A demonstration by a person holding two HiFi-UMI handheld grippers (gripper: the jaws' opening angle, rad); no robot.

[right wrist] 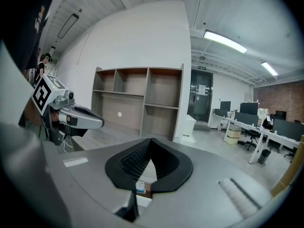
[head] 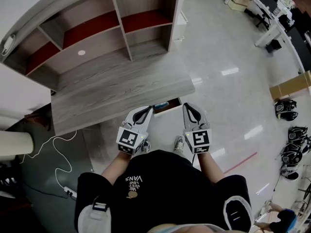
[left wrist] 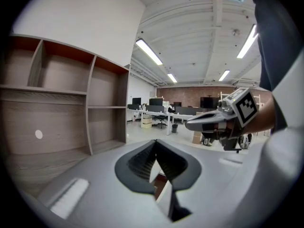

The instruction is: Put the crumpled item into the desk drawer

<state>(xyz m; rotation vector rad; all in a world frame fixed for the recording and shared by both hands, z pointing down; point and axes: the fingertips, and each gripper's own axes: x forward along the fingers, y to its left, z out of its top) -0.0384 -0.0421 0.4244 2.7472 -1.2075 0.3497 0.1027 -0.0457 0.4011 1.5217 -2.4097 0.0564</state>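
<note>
Head view
- L tongs: left tongs (head: 145, 111) pinched shut, nothing in them, held just in front of the drawer (head: 173, 105).
- R tongs: right tongs (head: 190, 109) also shut and empty, level w/ the left pair.
- Item: small teal crumpled item (head: 161, 104), prob. the task's thing. It lies inside the drawer, which sticks partway out from under the worktop (head: 121, 89).
- Long axis: approx. along the worktop's front edge; too small to tell which end leads.
- Step (judged): item looks stowed, so what's left is closing the drawer. Press closed tips flat on the front, both sides evenly so it doesn't skew. Check the item sits low, clear of the gap.

Left gripper view
- Tongs: pads meet at the tip w/ nothing between; brown drawer wood shows below.
- Other pair: right tongs (left wrist: 191, 124) off to the right, apart.

Right gripper view
- Tongs: pads together, empty.
- Item: blue-white scrap (right wrist: 140, 187) seen under the tips, on the drawer; shape unclear here.
</note>
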